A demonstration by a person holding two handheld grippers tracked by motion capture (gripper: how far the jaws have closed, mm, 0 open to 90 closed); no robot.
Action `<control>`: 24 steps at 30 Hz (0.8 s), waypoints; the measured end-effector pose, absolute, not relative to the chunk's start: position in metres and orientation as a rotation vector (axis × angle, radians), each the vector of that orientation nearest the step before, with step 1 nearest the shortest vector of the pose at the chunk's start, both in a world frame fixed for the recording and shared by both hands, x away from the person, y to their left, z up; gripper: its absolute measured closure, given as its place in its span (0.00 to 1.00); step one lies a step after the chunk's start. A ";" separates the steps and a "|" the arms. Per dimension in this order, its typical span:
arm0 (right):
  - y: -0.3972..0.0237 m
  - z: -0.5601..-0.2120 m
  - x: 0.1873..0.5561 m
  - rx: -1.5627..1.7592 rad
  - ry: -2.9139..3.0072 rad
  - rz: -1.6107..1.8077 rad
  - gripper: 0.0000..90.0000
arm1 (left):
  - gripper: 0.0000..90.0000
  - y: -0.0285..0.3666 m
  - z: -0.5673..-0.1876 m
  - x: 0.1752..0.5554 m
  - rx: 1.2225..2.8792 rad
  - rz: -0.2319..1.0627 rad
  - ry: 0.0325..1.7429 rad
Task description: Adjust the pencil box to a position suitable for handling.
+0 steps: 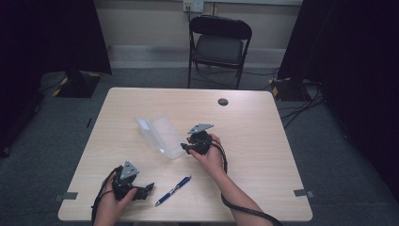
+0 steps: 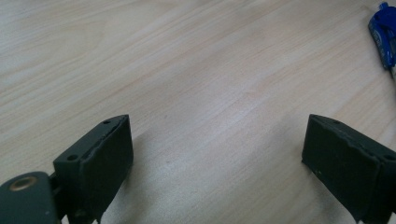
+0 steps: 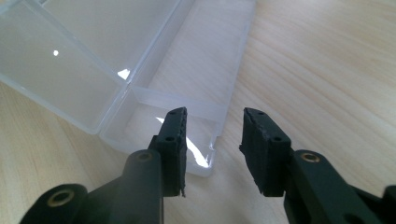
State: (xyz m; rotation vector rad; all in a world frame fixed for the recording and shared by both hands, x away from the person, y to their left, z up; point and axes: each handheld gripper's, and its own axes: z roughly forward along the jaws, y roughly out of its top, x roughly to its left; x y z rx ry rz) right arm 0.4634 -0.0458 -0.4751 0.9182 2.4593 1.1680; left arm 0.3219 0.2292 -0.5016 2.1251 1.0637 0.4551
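So nearest the person's edge of the table (image 1: 263, 141), the left gripper (image 1: 149, 187) sits low over the wood with its jaws spread wide and nothing in between, just bare tabletop showing in the left gripper view. Right beside it, a little toward the middle, there's a blue pen (image 1: 173, 190) lying flat on a slant; its blue end pokes into the corner of the left gripper view (image 2: 383, 32), close to that gripper but not touching the jaws.

Further in, the right gripper (image 1: 184, 147) is up against the near end of a clear plastic box (image 1: 160, 134) that lies open near the table's centre, lid folded out flat beside the tray. In the right gripper view the jaws (image 3: 212, 140) stand only partly apart, one jaw over the near corner of the box (image 3: 187, 84) and the other out over the bare wood, with the box's end wall roughly between them. Can't see the pads actually pressing on it, so not gripping

Past the table stands a black folding chair (image 1: 219, 42)
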 end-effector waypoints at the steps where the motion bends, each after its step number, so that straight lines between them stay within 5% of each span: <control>1: -0.044 -0.477 0.463 0.926 2.455 1.159 0.69 | 0.09 0.229 -0.502 0.322 2.125 0.456 1.063; 16: -0.039 -0.491 0.469 1.098 2.445 1.110 0.93 | 0.09 0.229 -0.502 0.322 2.125 0.456 1.063; 24: -0.060 -0.489 0.463 1.178 2.420 1.097 0.96 | 0.09 0.229 -0.502 0.322 2.124 0.454 1.065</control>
